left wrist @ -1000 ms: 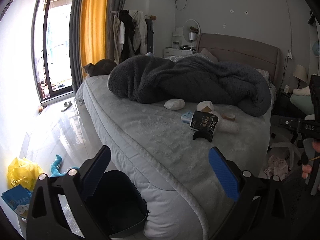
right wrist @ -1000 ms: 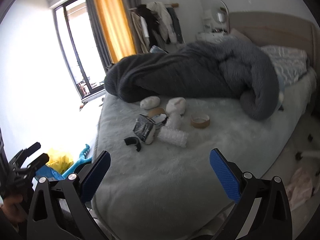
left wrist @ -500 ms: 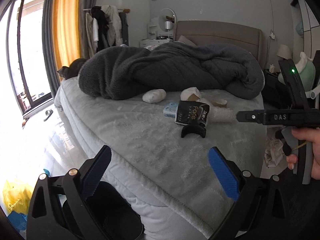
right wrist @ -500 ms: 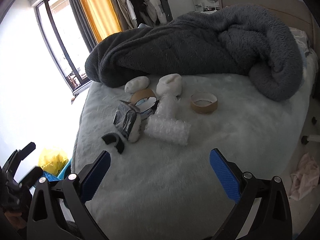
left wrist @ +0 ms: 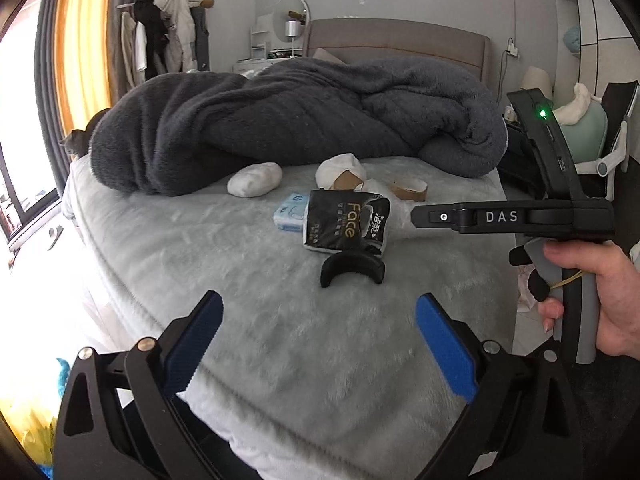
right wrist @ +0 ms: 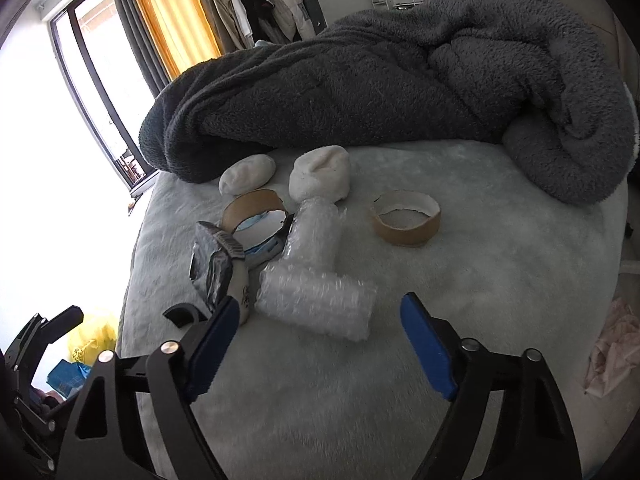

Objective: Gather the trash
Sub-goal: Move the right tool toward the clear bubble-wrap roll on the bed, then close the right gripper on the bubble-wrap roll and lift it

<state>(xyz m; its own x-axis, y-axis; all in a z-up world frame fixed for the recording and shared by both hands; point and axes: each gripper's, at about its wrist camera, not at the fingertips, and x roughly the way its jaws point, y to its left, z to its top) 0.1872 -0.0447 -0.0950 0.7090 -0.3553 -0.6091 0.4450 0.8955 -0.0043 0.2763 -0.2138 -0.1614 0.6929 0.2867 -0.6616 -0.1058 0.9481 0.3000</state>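
Observation:
Trash lies in a heap on the pale bed (left wrist: 280,344) (right wrist: 460,280): a black tissue pack (left wrist: 346,224) (right wrist: 218,268), a black curved plastic piece (left wrist: 352,268) (right wrist: 182,314), a blue packet (left wrist: 290,212), two bubble-wrap rolls (right wrist: 316,300), two cardboard tape rings (right wrist: 406,218) (right wrist: 252,210) and two white wads (left wrist: 254,179) (right wrist: 320,178). My left gripper (left wrist: 318,344) hangs open over the bed's near edge, short of the black piece. My right gripper (right wrist: 316,340) is just short of the near bubble-wrap roll; its jaws are closing with nothing between them. In the left wrist view it shows from the side, held by a hand (left wrist: 592,280).
A dark grey blanket (left wrist: 288,120) (right wrist: 400,80) is bunched across the back of the bed. A yellow bag (right wrist: 90,338) and blue packaging (right wrist: 66,376) lie on the floor at the left. Crumpled pink paper (right wrist: 612,348) lies on the floor at the right. A window is at the left.
Both grippers have come forward and down toward the heap on the bed. The right gripper's jaws stand narrower than before. The dark bin under the left gripper has dropped out of view.

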